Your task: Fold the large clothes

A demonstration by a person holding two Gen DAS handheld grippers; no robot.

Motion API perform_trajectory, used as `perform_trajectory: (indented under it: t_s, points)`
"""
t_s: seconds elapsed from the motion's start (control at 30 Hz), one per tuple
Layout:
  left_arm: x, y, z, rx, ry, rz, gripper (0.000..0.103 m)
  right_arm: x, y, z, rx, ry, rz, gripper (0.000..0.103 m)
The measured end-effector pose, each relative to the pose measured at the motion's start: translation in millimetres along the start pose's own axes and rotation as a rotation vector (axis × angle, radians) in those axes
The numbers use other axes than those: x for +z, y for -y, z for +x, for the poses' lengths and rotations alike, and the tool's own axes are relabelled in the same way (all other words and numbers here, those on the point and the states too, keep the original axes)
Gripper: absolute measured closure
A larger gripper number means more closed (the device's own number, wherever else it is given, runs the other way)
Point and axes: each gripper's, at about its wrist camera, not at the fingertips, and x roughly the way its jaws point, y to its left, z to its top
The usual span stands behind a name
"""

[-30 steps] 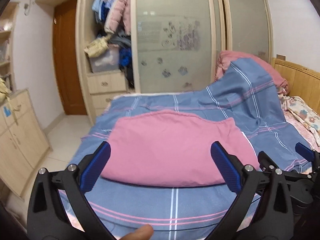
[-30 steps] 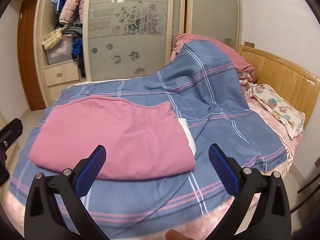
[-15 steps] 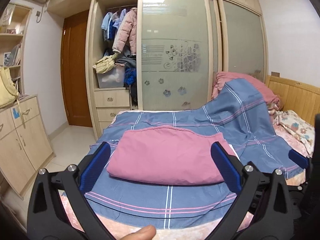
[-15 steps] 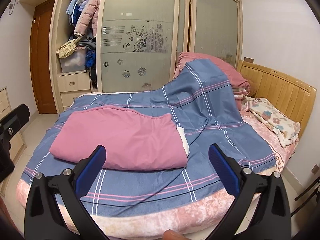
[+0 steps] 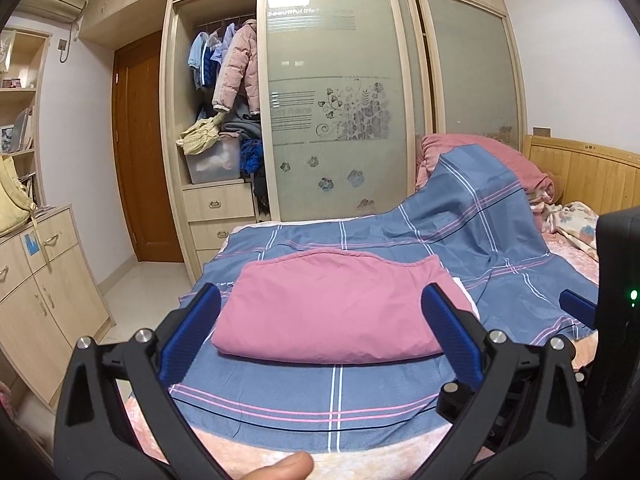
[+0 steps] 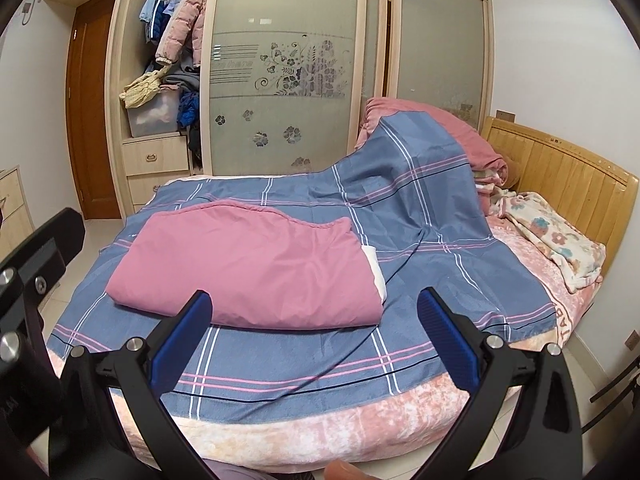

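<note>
Left tongs (image 5: 320, 320): held level above the near edge of the bed, pointing across it toward the wardrobe; the two blue pads stand wide apart with nothing between them (the folded piece only shows through the gap, farther off).
Left thumb (image 5: 280, 468): a fingertip shows at the bottom edge of the left wrist view, under the tongs' frame.
Right tongs (image 6: 314, 324): held level and just off the bed's near edge, aimed the same way; pads spread wide, gripping nothing.
Right fingertip (image 6: 344, 470): just visible at the bottom edge of the right wrist view.
Side by side: the right tongs' black body sits at the right edge of the left view, and the left tongs' body at the left edge of the right view, so the two are held close together.
Pink garment (image 5: 340, 308): folded into a thick rectangle, lying flat on the blue plaid sheet (image 5: 336, 392), in the near half of the bed and apart from both tongs; a white layer peeks out at its right end.
Bed (image 6: 320, 432): pink plush cover along the near edge, wooden headboard (image 6: 560, 184) on the right.
Wardrobe (image 5: 332, 100): frosted sliding doors, left section open with hanging jackets.
</note>
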Motion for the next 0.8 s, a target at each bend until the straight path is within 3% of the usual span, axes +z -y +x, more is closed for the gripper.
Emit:
perform_trajectory:
  t_s: [0.8]
  points:
    - [0.7,-7.2,6.5,0.014,-0.011,-0.018,0.002,-3.5,-8.3,3.9,0.035,-0.017,-0.012,0.001]
